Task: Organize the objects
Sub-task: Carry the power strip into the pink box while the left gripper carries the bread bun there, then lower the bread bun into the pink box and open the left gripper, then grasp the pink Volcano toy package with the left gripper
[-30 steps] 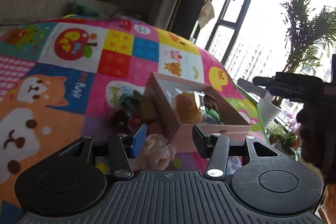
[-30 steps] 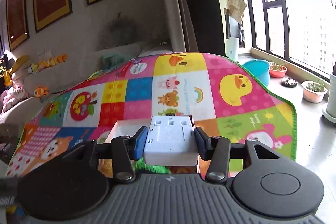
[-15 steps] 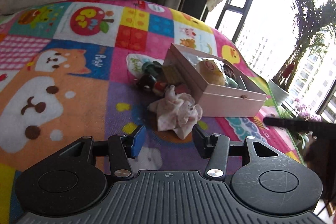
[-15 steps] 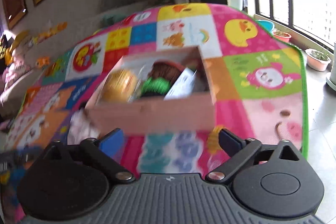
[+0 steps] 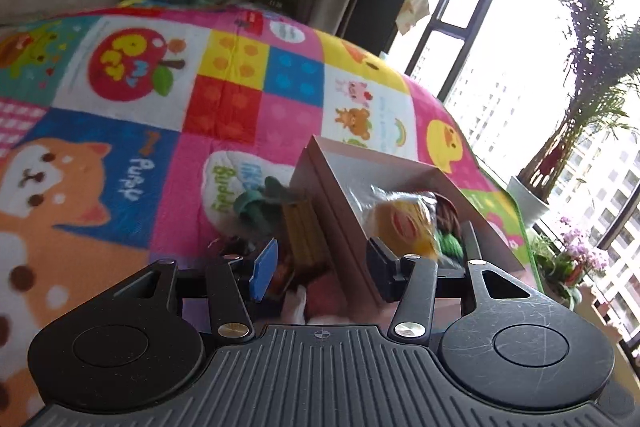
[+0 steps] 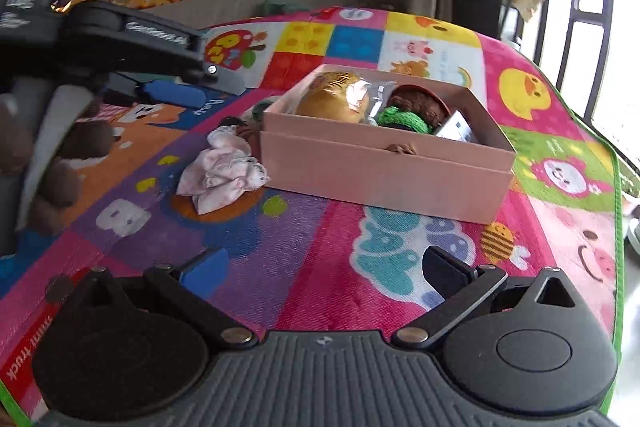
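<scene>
An open pink box (image 6: 384, 175) sits on the play mat (image 6: 304, 227). It holds a wrapped golden bun (image 6: 332, 99), a green item (image 6: 404, 119), a brown item (image 6: 416, 103) and a white adapter (image 6: 456, 129). My right gripper (image 6: 324, 267) hangs open and empty over the mat, short of the box. A crumpled pink-white cloth (image 6: 224, 175) lies left of the box. My left gripper (image 5: 322, 275) is open just above the small pile by the box's left wall (image 5: 340, 219): a green toy (image 5: 256, 203) and a yellow pack (image 5: 304, 231). Its pads grip nothing.
The left gripper (image 6: 180, 91) and the hand holding it (image 6: 60, 167) fill the left of the right wrist view. The mat's green edge (image 6: 618, 195) runs along the right. Potted plants (image 5: 560, 259) stand by the window beyond it.
The right gripper let go of the white adapter, which now lies in the box, then opened wide and drew back lower. The left gripper pulled back, then came forward again to the pile.
</scene>
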Available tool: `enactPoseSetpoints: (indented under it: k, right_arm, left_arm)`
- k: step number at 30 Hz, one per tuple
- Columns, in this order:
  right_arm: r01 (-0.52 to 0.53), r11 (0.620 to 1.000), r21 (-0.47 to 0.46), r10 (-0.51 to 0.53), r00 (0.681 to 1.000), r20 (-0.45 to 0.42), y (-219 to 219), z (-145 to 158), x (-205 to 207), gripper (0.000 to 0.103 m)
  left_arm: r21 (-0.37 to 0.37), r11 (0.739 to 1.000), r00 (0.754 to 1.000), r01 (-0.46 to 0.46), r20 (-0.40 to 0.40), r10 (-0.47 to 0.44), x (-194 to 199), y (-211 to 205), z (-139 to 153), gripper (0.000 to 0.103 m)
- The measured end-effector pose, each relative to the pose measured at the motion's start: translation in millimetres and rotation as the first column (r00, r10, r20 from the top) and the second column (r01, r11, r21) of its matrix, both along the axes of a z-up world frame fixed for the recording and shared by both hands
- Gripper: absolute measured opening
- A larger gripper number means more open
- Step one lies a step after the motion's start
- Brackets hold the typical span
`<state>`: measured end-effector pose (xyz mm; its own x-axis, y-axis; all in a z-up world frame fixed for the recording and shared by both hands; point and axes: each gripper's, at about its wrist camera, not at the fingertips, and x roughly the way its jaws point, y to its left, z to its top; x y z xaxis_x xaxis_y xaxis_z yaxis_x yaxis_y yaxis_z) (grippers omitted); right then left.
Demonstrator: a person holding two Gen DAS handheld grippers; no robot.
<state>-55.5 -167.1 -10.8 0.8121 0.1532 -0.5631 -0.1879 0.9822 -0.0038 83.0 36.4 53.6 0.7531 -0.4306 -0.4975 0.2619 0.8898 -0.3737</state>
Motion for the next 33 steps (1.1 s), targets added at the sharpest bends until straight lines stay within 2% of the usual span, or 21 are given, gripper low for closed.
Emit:
enactPoseSetpoints:
  k: [3,5,9,10,11,12,15,19,21,24,27,29,33]
  right_arm:
    - [0.04,0.997,0.065,-0.039,0.999,-0.015,-13,-1,2,0.103]
    - [0.059,0.992,0.107,-0.056,0.998,-0.031,-21,-2,5,0.103]
    - [0.086,0.98,0.179,-0.075,0.995,-0.067,-33,-5,11,0.103]
    - [0.093,0.977,0.193,-0.08,0.994,-0.076,-35,-6,13,0.103]
    - [0.099,0.974,0.204,-0.083,0.993,-0.085,-37,-7,14,0.103]
    - [0.105,0.971,0.214,-0.087,0.992,-0.094,-39,-7,15,0.103]
    - [0.123,0.963,0.239,-0.099,0.989,-0.111,-43,-8,20,0.103]
    - [0.136,0.955,0.263,-0.109,0.987,-0.114,-47,-9,20,0.103]
    - [0.137,0.955,0.264,-0.11,0.987,-0.115,-47,-9,21,0.103]
    - [0.136,0.956,0.261,-0.108,0.987,-0.117,-46,-9,20,0.103]
    - [0.134,0.957,0.256,-0.105,0.987,-0.121,-46,-9,21,0.103]
    - [0.134,0.959,0.252,-0.105,0.987,-0.122,-45,-9,21,0.103]
    - [0.132,0.961,0.242,-0.104,0.987,-0.126,-43,-9,21,0.103]
  left_arm:
    - [0.008,1.0,0.997,-0.018,-0.077,0.019,35,-5,-12,0.053]
    - [0.021,0.999,0.993,-0.027,-0.112,0.029,47,-8,-22,0.048]
    - [0.0,1.0,0.993,-0.014,-0.116,0.014,48,-4,-30,0.048]
    - [0.003,1.0,0.993,-0.005,-0.117,0.005,46,-3,-30,0.045]
    - [0.011,1.0,0.992,0.002,-0.123,0.0,43,-2,-30,0.042]
    - [0.029,1.0,0.991,0.008,-0.134,-0.005,39,-1,-30,0.032]
    - [0.072,0.997,0.991,0.03,-0.131,-0.02,17,5,-28,0.024]
    - [0.048,0.995,0.98,0.082,-0.185,-0.072,-26,23,-30,0.021]
    - [0.1,0.993,0.983,0.07,-0.176,-0.051,-50,33,-29,0.021]
    - [0.186,0.982,0.991,-0.012,-0.131,0.037,-73,54,-26,0.021]
    - [0.158,0.983,0.986,-0.098,-0.115,0.117,-83,83,-18,0.021]
    - [0.134,0.984,0.986,-0.121,-0.097,0.134,-88,93,-12,0.021]
    - [0.091,0.994,0.993,-0.057,-0.102,0.066,-90,83,-6,0.021]
